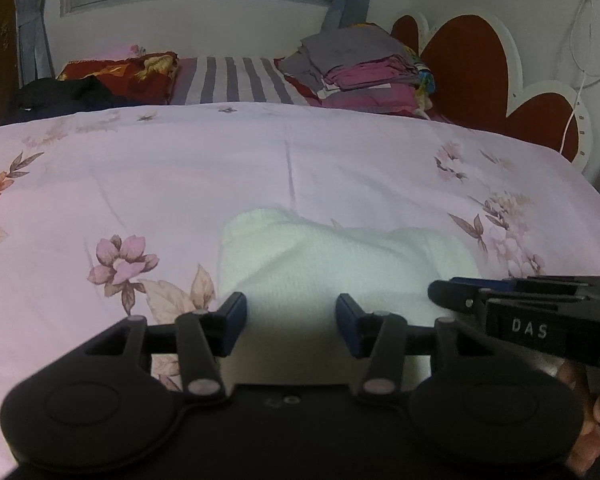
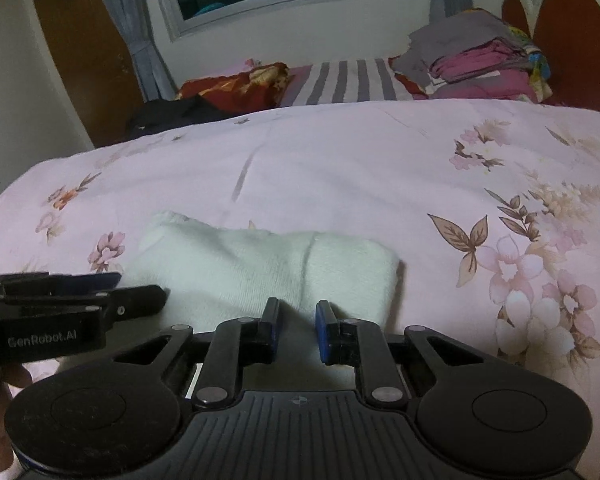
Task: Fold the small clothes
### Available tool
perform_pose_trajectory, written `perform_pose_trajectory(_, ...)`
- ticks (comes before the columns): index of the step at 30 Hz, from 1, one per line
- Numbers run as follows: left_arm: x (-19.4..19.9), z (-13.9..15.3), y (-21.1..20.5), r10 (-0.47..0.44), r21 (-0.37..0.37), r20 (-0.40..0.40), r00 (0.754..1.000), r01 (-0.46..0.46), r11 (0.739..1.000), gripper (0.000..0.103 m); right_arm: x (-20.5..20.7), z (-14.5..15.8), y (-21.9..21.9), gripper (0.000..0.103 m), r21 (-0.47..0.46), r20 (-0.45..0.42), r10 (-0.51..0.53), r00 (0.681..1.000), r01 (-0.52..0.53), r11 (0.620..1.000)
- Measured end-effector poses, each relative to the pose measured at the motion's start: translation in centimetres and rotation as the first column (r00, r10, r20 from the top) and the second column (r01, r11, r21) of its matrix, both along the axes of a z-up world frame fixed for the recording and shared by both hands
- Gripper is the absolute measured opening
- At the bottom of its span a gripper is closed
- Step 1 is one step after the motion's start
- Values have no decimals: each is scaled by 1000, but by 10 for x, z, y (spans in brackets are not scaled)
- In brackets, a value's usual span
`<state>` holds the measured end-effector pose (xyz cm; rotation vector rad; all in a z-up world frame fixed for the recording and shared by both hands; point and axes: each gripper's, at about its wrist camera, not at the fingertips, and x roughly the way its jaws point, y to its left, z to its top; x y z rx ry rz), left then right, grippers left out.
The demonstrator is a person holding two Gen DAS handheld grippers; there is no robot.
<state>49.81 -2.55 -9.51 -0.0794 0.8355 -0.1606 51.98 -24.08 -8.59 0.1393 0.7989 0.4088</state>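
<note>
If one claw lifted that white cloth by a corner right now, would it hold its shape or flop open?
It would probably flop. The white cloth looks like soft knit, folded in loose layers with a sagging crease, so the fold would likely fall open. It also looks light, and on the bedspread a push would more likely bunch it up than slide it whole.

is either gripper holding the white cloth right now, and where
Neither. The left gripper and right gripper are both open at the near edge of the white cloth.
</note>
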Motion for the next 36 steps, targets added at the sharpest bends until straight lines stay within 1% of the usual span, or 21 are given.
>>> perform_pose_trajectory(2,-4,5,1,6,-8,-2,1000,-6,1000,48,-1,5,-1,17,9,-6,-13,1000,13,1000)
perform_pose_trajectory(3,-9,8,2,8,-24,5,1000,-8,1000,46,-5,9,-4,17,14,-1,-25,1000,25,1000)
perform_pose_trajectory(5,-26,14,7,4,-54,23,1000,-3,999,46,-17,16,-9,17,27,11,-31,999,31,999)
perform_pose_trajectory(7,-47,15,9,-8,-56,35,999,10,998,46,-36,22,-14,17,44,38,-10,999,8,999)
perform_pose_trajectory(10,-85,13,14,-13,-29,46,999,14,999,45,-70,27,-17,17,25,63,33,997,-35,999)
perform_pose_trajectory(11,-96,13,16,1,-26,46,999,0,1000,45,-82,28,-20,17,30,68,52,996,-54,998)
perform_pose_trajectory(12,-107,13,21,16,-38,45,999,-14,999,45,-95,29,-23,17,30,77,59,995,-61,998)
perform_pose_trajectory(13,-116,10,24,21,-61,30,999,-19,998,45,-105,29,-26,17,30,77,60,995,-62,998)
perform_pose_trajectory(16,-131,-2,22,13,-34,-23,1000,-14,999,44,-128,21,-28,17,64,39,104,994,-106,992)
perform_pose_trajectory(18,-137,-10,19,15,-61,-50,999,-18,998,44,-140,14,-20,17,20,25,142,990,-142,990)
perform_pose_trajectory(19,-139,-11,16,17,-58,-53,998,-20,998,44,-146,10,-14,17,-21,17,166,986,-165,986)
perform_pose_trajectory(20,-141,-12,15,19,-54,-53,998,-22,998,44,-153,6,-8,17,-77,22,182,983,-180,981)
perform_pose_trajectory(22,-145,-14,15,39,-72,-63,997,-44,996,44,-168,1,5,17,-208,59,230,971,-214,954)
perform_pose_trajectory(23,-147,-14,16,49,-84,-70,996,-54,995,44,-172,2,9,17,-252,67,244,967,-220,942)
perform_pose_trajectory(24,-149,-14,15,53,-84,-72,996,-59,995,45,-174,4,10,17,-273,63,250,966,-224,936)
perform_pose_trajectory(27,-156,-15,11,53,-60,-71,996,-57,997,45,-174,1,6,17,-280,47,243,969,-221,934)
perform_pose_trajectory(32,-170,-15,8,62,-46,-74,995,-66,997,48,-174,-2,-2,17,-238,29,233,972,-219,946)
perform_pose_trajectory(34,-176,-13,7,63,-35,-81,995,-66,997,51,-177,-3,-6,17,-241,25,243,970,-230,943)
perform_pose_trajectory(36,-182,-5,11,77,-15,-79,994,-78,997,56,-179,-1,-8,17,-238,14,253,967,-243,940)
